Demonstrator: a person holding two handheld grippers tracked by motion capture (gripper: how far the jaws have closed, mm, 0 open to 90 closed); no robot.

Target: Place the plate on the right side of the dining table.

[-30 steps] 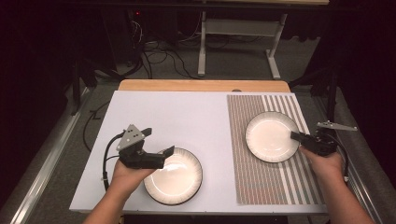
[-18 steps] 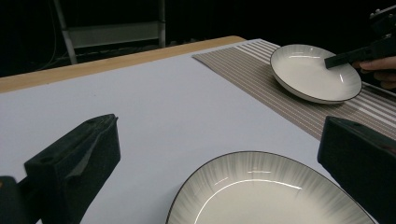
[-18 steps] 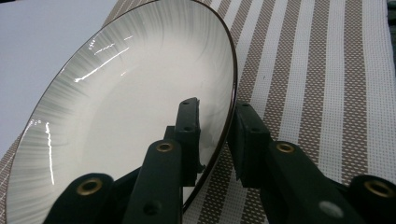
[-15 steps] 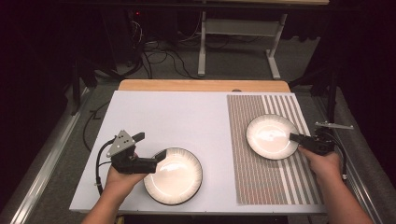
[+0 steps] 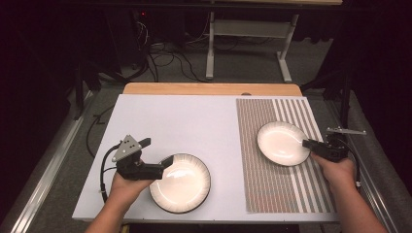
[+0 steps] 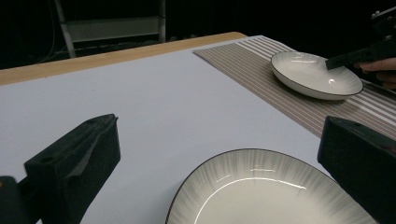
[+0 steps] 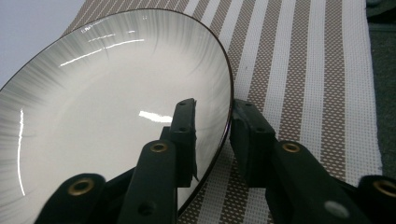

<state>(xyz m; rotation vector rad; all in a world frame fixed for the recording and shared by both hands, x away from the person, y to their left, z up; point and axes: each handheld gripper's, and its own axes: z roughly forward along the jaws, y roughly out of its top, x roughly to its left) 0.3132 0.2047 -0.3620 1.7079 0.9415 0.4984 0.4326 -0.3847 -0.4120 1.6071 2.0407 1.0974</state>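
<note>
Looks about halfway through, judging by the layout: far plate (image 5: 282, 143) already set flat on the striped mat (image 5: 272, 194) at the table's right side, near plate (image 5: 182, 187) not yet shifted, flat on the bare white table (image 5: 184, 121) close to the front edge and well apart from the first. Right tongs (image 5: 307, 144) astride the far plate's right-hand rim, one jaw over the hollow of the plate and one outside, having just been opening, with a sliver of gap by the rim in the right gripper view, so letting go rather than gripping. Left tongs (image 5: 165, 167) level at the near plate's left edge, spread wide, rim between the jaws but no pad pressing on it. Left to do, probably: clearing the right tongs away, then closing the left on the near plate's rim and lifting. Nothing in either plate, both clean and glossy
</note>
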